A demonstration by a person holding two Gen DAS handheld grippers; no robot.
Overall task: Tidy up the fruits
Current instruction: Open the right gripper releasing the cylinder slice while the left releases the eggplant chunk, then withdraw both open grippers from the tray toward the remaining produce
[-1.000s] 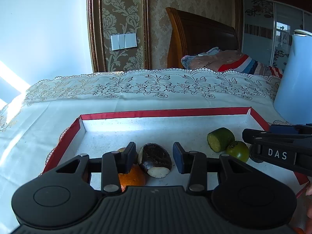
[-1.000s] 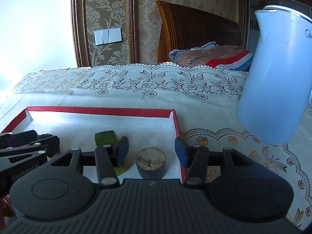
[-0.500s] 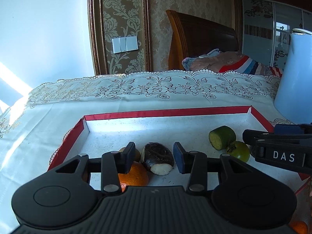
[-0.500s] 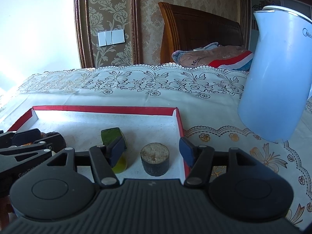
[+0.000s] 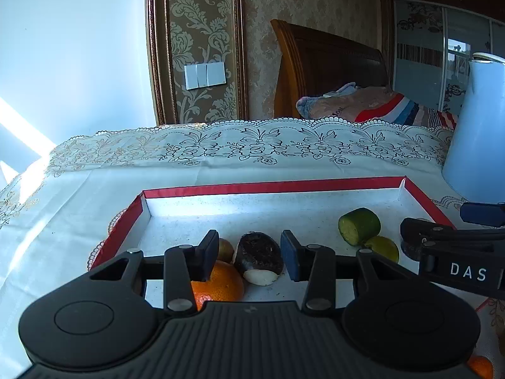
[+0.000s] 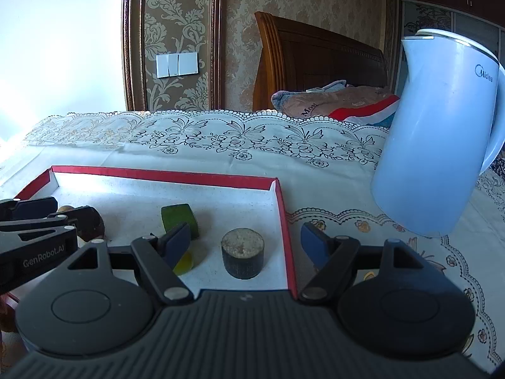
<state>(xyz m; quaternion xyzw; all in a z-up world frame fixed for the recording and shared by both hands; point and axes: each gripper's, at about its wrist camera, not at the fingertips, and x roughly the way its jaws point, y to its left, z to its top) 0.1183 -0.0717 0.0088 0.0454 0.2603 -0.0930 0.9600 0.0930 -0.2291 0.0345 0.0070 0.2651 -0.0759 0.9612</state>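
Several fruits are lying in the red-rimmed tray (image 5: pixel 277 186) on the counter (image 6: pixel 331 170). The left gripper (image 5: pixel 249 254) is hovering narrowly parted, gripping nothing; the dark cut piece (image 5: pixel 258 257) is lying between its fingers, the orange (image 5: pixel 217 284) at the tray's near edge. The right gripper (image 6: pixel 244 244) has just been opening and is holding nothing, the cork-topped cylinder (image 6: pixel 242 252) standing free by the tray's right wall. The green chunk (image 6: pixel 178 219) is sitting behind its left finger. A blue kettle (image 6: pixel 435 135) is standing right of the tray.

- The tray (image 6: pixel 285 221) lies on the tablecloth (image 6: pixel 221 158).
- The kettle (image 6: pixel 442 132) stands right of the tray.
- The cylinder piece (image 6: pixel 242 252) stands in the tray, near its right wall.
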